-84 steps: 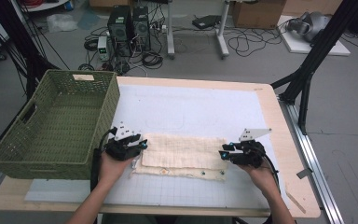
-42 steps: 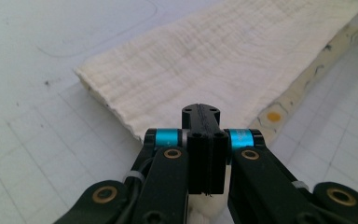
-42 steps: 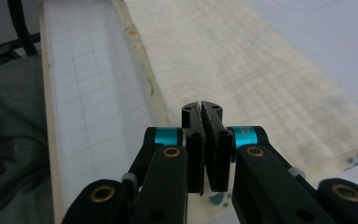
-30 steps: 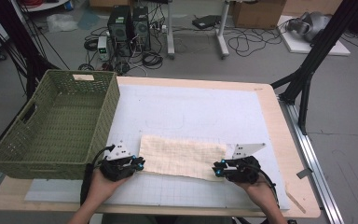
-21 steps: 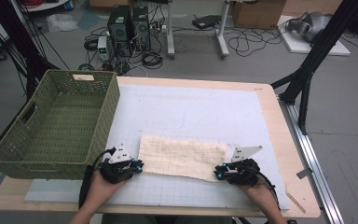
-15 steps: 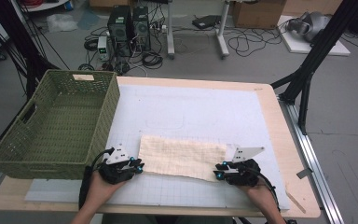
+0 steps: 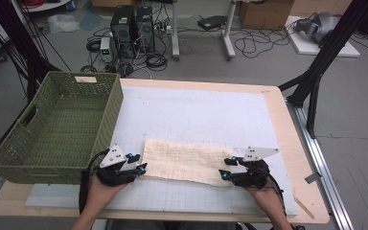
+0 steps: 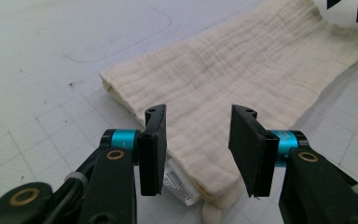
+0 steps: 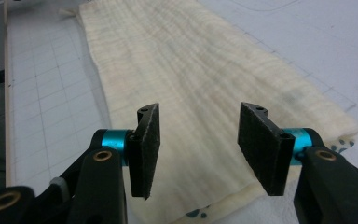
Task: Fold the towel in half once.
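Pale wood edges the counter (image 7: 287, 143), its top covered by a white gridded mat (image 7: 196, 115); a green woven basket (image 7: 57, 129) stands at the far-left side, just beyond the left gripper (image 7: 136, 163); a cream folded cloth (image 7: 187, 160) lies flat on the mat between the two grippers, its left end just ahead of the left gripper, its right end under the tips of the right gripper (image 7: 226, 168); both grippers are released, their jaws having just been opening, pads apart and off the fabric, the cloth's end lying loose between and below them; a small label (image 8: 177, 182) shows at the cloth's corner near the left gripper.
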Available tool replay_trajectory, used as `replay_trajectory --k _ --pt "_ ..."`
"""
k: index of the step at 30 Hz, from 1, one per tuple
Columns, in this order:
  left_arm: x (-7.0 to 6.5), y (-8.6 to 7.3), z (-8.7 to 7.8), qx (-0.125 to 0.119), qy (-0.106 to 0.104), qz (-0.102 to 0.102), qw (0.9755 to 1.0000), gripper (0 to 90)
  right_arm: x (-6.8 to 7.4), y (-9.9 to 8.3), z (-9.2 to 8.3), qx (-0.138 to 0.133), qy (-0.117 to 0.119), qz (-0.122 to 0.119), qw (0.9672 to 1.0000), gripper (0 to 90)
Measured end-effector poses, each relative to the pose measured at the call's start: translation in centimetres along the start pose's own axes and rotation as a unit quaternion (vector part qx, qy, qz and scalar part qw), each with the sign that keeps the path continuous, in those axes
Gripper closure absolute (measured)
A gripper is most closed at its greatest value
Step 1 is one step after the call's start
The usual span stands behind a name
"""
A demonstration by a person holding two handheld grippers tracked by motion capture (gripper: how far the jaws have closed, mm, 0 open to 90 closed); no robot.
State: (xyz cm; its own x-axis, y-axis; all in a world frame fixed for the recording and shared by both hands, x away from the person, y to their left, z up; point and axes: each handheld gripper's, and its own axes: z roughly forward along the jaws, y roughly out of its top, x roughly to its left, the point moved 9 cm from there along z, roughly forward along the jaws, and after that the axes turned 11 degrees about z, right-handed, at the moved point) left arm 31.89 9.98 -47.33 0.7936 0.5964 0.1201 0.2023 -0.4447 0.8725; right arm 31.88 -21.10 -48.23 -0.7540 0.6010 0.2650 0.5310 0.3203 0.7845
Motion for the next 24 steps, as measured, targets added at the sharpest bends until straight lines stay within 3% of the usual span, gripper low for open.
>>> replay_trajectory --k 11,24 --pt "-0.06 0.0 0.13 0.003 0.003 0.007 1.0 51.6 -0.37 0.36 -0.03 -0.012 -0.001 0.017 0.9998 40.3" --pt "0.25 -0.04 0.06 0.002 0.009 0.004 0.9999 50.2 -0.44 0.23 0.15 -0.006 -0.003 0.016 0.9998 39.9"
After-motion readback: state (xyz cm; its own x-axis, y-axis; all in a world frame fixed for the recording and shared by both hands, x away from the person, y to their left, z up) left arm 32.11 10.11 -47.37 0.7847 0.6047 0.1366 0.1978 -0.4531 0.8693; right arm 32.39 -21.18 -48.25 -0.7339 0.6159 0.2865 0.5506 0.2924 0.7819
